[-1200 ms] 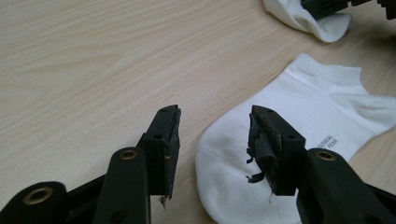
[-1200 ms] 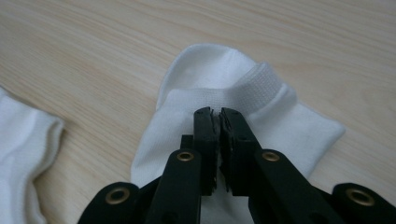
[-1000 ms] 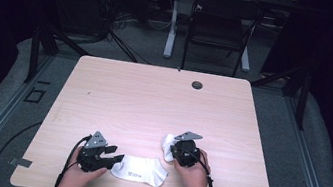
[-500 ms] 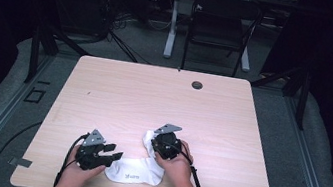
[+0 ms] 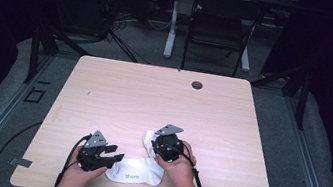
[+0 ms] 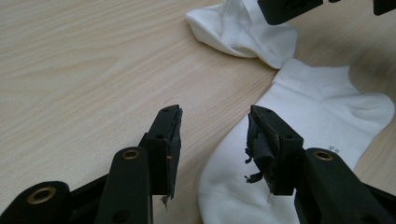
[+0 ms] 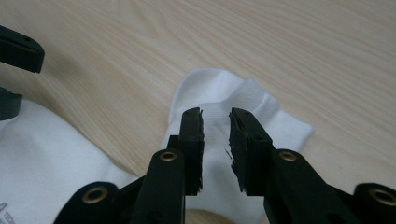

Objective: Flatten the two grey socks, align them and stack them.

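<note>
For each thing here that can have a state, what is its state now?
White sock: lying on the table, one end bent up toward the right gripper.
Left gripper: open, one jaw over the sock's edge, holding nothing.
Right gripper: jaws narrowly apart over the sock's end.

sock (image 5: 134, 172) cuff under right gripper (image 5: 162, 142)

High view overhead; gripper views close; all share sock (image 5: 134, 172).
</note>
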The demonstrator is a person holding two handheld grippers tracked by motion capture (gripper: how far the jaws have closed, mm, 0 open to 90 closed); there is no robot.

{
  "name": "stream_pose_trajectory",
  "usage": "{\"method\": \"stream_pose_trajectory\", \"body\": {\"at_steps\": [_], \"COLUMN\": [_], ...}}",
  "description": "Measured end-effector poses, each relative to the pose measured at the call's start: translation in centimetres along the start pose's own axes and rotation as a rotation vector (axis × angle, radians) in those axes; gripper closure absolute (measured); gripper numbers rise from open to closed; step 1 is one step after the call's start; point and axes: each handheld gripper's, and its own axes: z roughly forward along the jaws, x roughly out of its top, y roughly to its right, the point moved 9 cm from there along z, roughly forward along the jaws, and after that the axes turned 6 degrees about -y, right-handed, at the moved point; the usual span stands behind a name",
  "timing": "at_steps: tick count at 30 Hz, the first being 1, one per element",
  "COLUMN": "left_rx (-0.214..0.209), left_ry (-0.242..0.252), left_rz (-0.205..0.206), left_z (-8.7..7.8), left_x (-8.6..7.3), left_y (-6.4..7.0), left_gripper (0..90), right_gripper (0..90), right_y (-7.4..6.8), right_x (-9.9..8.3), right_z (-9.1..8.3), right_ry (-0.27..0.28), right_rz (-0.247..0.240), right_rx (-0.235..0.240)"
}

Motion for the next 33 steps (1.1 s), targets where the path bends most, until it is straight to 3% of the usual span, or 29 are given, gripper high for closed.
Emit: {"method": "stream_pose_trajectory", "body": {"at_steps": [4, 11, 13, 16, 19, 24, 33], "left_rx": [0.000, 0.004, 0.005, -0.004, -0.003, -0.004, 0.021], "left_ry": [0.001, -0.004, -0.003, 0.004, 0.004, 0.018, 0.014], "left_rz": [0.005, 0.015, 0.015, 0.009, 0.011, 0.003, 0.041], "left_z": [0.0, 0.2, 0.2, 0.2, 0.1, 0.2, 1.8], "left_x": [0.0, 0.0, 0.0, 0.2, 0.5, 1.3, 3.9], "left_y": [0.1, 0.3, 0.3, 0.2, 0.0, -0.1, 0.1], "left_gripper": [54.1, 54.1, 54.1, 54.3, 54.5, 55.2, 61.2], "right_gripper": [70.9, 65.1, 68.0, 81.6, 89.7, 90.0, 90.0], "right_y": [-1.1, -2.2, -2.0, -1.8, -1.8, -1.7, -1.6], "right_x": [0.1, -0.3, -0.5, -0.7, -0.5, -0.2, 0.5], "right_z": [0.6, 1.8, 2.2, 2.4, 2.1, 1.6, -0.2], "right_ry": [0.002, -0.051, -0.067, -0.082, -0.063, -0.044, 0.020], "right_rz": [-0.005, -0.043, -0.058, -0.059, -0.042, -0.039, -0.041], "right_rx": [0.020, 0.012, -0.020, -0.025, -0.015, -0.004, 0.012]}}
